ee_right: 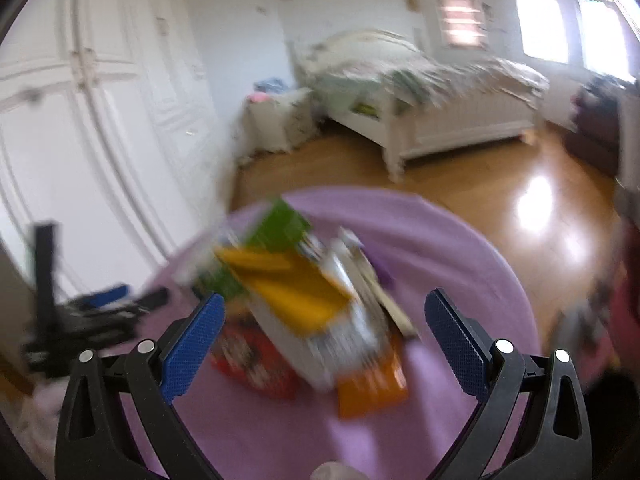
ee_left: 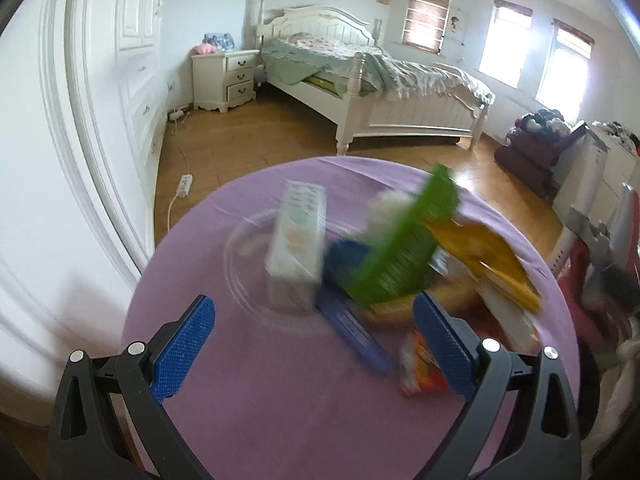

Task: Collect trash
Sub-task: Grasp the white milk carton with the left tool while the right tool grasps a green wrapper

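While both tools hover over the round table (ee_left: 248, 420) draped in lilac cloth, shows the approach step of trash collection, nothing yet gripped. Left gripper (ee_left: 314, 344): jaws spread wide, empty, blue textured pads (ee_left: 182, 350) flanking the near edge of the litter. Right gripper (ee_right: 324, 340): likewise wide open and empty, pads either side of the pile, apparently above it; contact cannot be judged through the blur. Trash heaped mid-table: pale upright carton (ee_left: 296, 240), rigid cardboard; green packet (ee_left: 404, 248), thin, tilted; yellow-and-white box (ee_right: 304, 316), flat-sided, leaning across a red wrapper (ee_right: 256, 360) and an orange packet (ee_right: 372, 388), both probably glossy film; dark blue flat piece (ee_left: 352, 328), material unclear; white crumpled wad (ee_left: 386, 210), perhaps tissue. Calls next, by judgement, for choosing one piece, lowering over it and closing. Suggests the rigid carton as the easiest hold; likely slippage or crumpling with the film packets.
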`<action>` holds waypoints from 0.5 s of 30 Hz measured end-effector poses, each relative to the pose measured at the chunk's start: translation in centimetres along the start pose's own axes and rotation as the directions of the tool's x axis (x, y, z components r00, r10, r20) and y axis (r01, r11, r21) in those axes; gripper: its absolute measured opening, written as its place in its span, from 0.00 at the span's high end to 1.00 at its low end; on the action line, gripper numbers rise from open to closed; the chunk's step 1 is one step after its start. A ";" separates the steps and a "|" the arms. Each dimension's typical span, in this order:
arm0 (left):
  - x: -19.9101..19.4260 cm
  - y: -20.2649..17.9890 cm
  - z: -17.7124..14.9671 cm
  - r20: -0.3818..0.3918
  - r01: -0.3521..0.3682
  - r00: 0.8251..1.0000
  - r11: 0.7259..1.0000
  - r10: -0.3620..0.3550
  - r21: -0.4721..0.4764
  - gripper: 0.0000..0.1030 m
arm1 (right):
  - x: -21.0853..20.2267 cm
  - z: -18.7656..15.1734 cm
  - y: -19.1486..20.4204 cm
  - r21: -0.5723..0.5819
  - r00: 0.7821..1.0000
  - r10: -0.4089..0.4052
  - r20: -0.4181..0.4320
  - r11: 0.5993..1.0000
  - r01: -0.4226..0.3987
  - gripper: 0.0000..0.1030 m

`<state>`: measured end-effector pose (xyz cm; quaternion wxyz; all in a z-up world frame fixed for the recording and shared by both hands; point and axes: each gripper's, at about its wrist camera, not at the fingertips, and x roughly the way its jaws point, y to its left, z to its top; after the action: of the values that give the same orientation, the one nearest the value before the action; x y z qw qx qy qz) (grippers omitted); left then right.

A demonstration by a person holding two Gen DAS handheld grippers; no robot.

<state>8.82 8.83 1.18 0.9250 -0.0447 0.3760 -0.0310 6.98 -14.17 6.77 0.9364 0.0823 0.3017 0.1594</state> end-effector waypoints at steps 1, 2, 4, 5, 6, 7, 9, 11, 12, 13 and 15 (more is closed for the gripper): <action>1.0 0.5 0.6 -0.012 -0.002 1.000 1.000 0.002 0.003 0.05 | 1.0 1.3 -0.1 0.010 0.999 0.039 -0.013 0.999 -0.039 0.04; 2.5 1.0 1.3 -0.030 -0.006 1.000 1.000 0.006 0.012 0.05 | 2.3 2.5 -0.1 0.020 0.997 0.065 -0.041 0.998 -0.064 0.04; 4.9 1.5 2.3 -0.068 -0.023 0.997 0.999 0.025 0.032 0.05 | 6.0 4.8 0.2 0.020 0.989 0.098 -0.108 0.995 -0.096 0.05; 6.2 1.8 2.8 -0.092 -0.031 0.995 0.999 0.034 0.039 0.06 | 7.3 5.4 0.3 0.011 0.988 0.095 -0.124 0.995 -0.094 0.07; 6.9 1.9 3.0 -0.103 -0.022 0.994 0.999 0.026 0.039 0.06 | 9.5 6.4 0.5 0.003 0.984 0.095 -0.148 0.995 -0.096 0.08; 7.7 2.1 3.3 -0.112 -0.007 0.994 0.999 0.011 0.038 0.08 | 11.2 6.9 0.5 0.001 0.980 0.095 -0.177 0.995 -0.097 0.11; 9.2 2.5 3.6 -0.144 -0.003 0.990 0.999 0.007 0.032 0.14 | 14.5 7.5 0.6 -0.011 0.965 0.095 -0.246 0.995 -0.100 0.16; 10.5 2.8 3.5 -0.183 0.022 0.983 1.000 -0.019 0.017 0.27 | 17.4 7.5 0.6 0.003 0.940 0.126 -0.316 0.991 -0.132 0.29; 10.9 2.9 3.2 -0.203 0.050 0.978 0.999 -0.049 -0.002 0.36 | 18.8 7.3 0.4 0.009 0.922 0.132 -0.363 0.990 -0.139 0.36; 10.9 3.0 3.1 -0.193 0.056 0.980 0.998 -0.057 -0.008 0.43 | 19.3 7.1 0.4 0.014 0.913 0.143 -0.382 0.989 -0.149 0.49; 10.7 3.2 2.9 -0.189 0.091 0.977 0.995 -0.095 -0.028 0.59 | 18.8 7.1 0.2 0.041 0.916 0.181 -0.359 0.983 -0.179 0.64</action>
<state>18.60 11.19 -4.50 0.8820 -0.0681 0.4603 -0.0748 25.53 -7.90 2.37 0.8460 0.0824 0.4603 0.2560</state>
